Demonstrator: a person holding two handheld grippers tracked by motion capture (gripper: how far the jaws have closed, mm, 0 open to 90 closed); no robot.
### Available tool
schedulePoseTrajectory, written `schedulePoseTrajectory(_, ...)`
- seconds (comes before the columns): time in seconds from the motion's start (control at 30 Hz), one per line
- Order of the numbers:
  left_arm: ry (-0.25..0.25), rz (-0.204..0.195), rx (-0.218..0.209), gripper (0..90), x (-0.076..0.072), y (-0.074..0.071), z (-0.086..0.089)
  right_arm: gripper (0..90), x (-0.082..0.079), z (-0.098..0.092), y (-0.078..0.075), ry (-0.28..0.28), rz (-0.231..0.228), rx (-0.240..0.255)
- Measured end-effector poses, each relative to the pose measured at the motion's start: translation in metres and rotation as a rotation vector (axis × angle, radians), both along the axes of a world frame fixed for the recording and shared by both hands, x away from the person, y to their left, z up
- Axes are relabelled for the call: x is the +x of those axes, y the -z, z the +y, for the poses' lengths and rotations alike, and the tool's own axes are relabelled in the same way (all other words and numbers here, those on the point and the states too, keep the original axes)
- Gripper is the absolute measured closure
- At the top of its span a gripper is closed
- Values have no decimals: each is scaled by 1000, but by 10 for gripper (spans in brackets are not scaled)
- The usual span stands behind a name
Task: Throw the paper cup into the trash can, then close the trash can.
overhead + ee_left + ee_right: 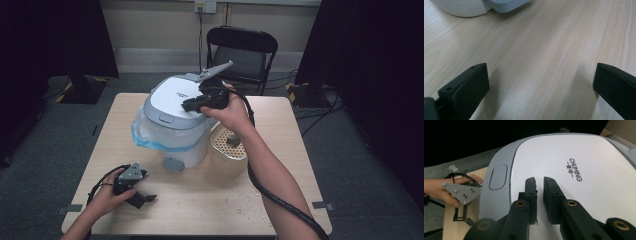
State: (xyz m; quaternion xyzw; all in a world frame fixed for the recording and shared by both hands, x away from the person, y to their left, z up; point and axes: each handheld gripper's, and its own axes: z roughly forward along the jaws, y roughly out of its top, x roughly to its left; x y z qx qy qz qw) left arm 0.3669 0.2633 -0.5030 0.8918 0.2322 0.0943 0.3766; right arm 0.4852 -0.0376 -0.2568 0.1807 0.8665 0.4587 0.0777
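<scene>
Jaws closed, pressing down on the cooker lid.

Right gripper [539, 180], jaws drawn together with nothing between, rests on the white-and-grey plastic rice cooker's lid [176, 95] at mid-table; best to push squarely, staying off the grey oval release button [498, 176]. Left gripper [134, 187] idles wide open on the pale wooden table [544, 50]. Crowding the cooker: a beige perforated basket [223, 145] and blue plastic film [142, 140]; black folding chair [242, 50] behind.
</scene>
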Motion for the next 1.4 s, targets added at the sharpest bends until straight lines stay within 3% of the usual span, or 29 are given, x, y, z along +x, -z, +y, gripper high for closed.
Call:
schedulePoseTrajectory(0.07, 0, 0, 0, 0, 0, 0, 0, 809, -1, 0, 0, -11, -12, -8)
schedulePoseTrajectory(0.13, 0, 0, 0, 0, 0, 0, 0, 780, 0, 0, 0, -8, 4, 7)
schedulePoseTrajectory(0.17, 0, 0, 0, 0, 0, 0, 0, 674, -1, 0, 0, -13, 16, 17)
schedulePoseTrajectory(0.2, 0, 1, 0, 0, 0, 0, 0, 674, -1, 0, 0, -13, 16, 17)
schedulePoseTrajectory(0.23, 0, 0, 0, 0, 0, 0, 0, 592, -5, 1, -2, -8, -6, -8)
schedulePoseTrajectory(0.37, 0, 0, 0, 0, 0, 0, 0, 500, -7, 0, -5, -9, 0, -30)
schedulePoseTrajectory(0.43, 0, 0, 0, 0, 0, 0, 0, 417, -8, -6, -7, 5, 2, -9)
schedulePoseTrajectory(0.6, -1, 0, 0, 0, 0, 0, 0, 349, -9, -20, -11, 20, -22, 26)
schedulePoseTrajectory(0.7, -1, 0, -1, 0, 0, 0, 0, 303, -10, -33, -12, 40, 4, 44)
schedulePoseTrajectory(0.8, -1, 0, -1, 0, 0, 0, 0, 270, -12, -38, -13, 60, 8, 28)
schedulePoseTrajectory(0.9, -1, 0, -1, 0, 0, 0, 0, 250, -15, -45, -17, 68, -9, 45)
schedulePoseTrajectory(1.1, -1, 0, -1, 0, 0, 0, 0, 214, -20, -53, -21, 75, 6, 63)
schedulePoseTrajectory(1.4, 8, 1, -2, 0, 1, 0, 0, 169, -25, -69, -15, 101, 2, 46)
